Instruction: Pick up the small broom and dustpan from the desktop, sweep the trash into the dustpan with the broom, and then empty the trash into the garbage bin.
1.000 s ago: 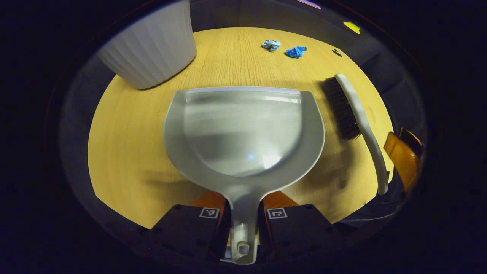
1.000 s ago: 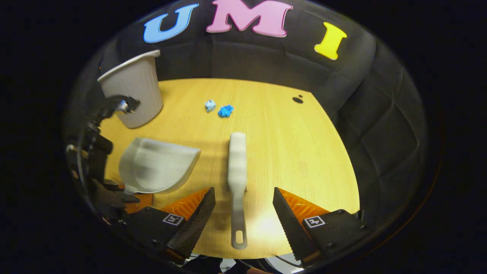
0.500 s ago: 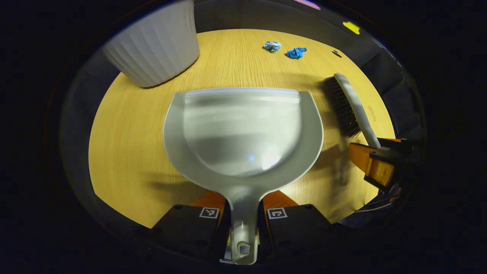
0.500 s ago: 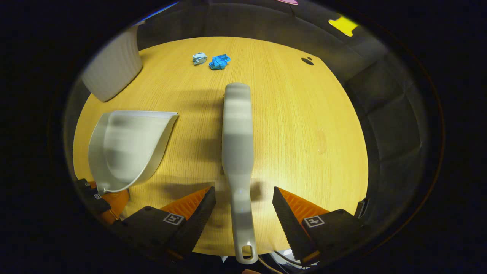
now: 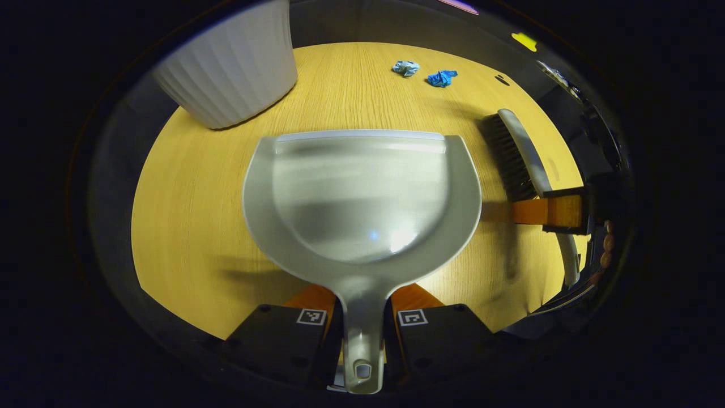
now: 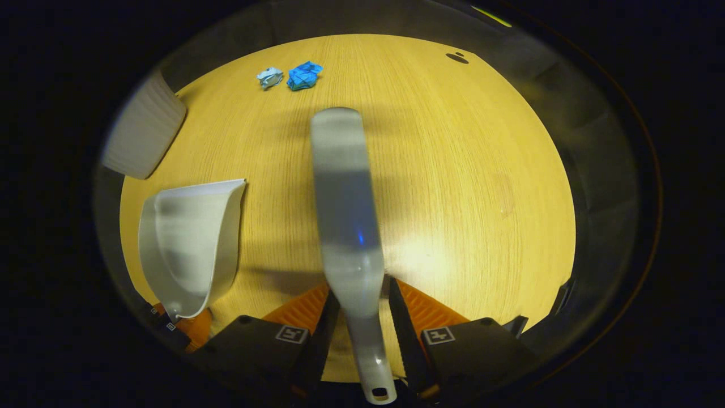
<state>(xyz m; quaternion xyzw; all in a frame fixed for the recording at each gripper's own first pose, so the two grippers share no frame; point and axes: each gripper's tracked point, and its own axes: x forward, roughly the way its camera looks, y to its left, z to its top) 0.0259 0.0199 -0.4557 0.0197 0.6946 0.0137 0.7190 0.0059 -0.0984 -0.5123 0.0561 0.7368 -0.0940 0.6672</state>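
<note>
A grey dustpan (image 5: 362,192) lies flat on the wooden desktop (image 5: 192,226), and my left gripper (image 5: 362,323) is shut on its handle. To its right lies the small broom (image 5: 524,156), dark bristles facing the pan. In the right gripper view the broom (image 6: 342,209) runs straight ahead, and my right gripper (image 6: 359,317) is shut on its handle. The dustpan (image 6: 190,243) sits at the left there. Two crumpled blue paper scraps (image 5: 425,73) rest near the far edge, also seen as scraps (image 6: 291,76) ahead of the broom's tip.
A white ribbed garbage bin (image 5: 232,68) stands at the desktop's far left; the bin (image 6: 141,139) is at the left edge in the right gripper view. A small dark mark (image 6: 456,56) is on the far right of the desktop (image 6: 464,187).
My right gripper came down over the broom's handle and closed on it. The left gripper and dustpan stayed put.
</note>
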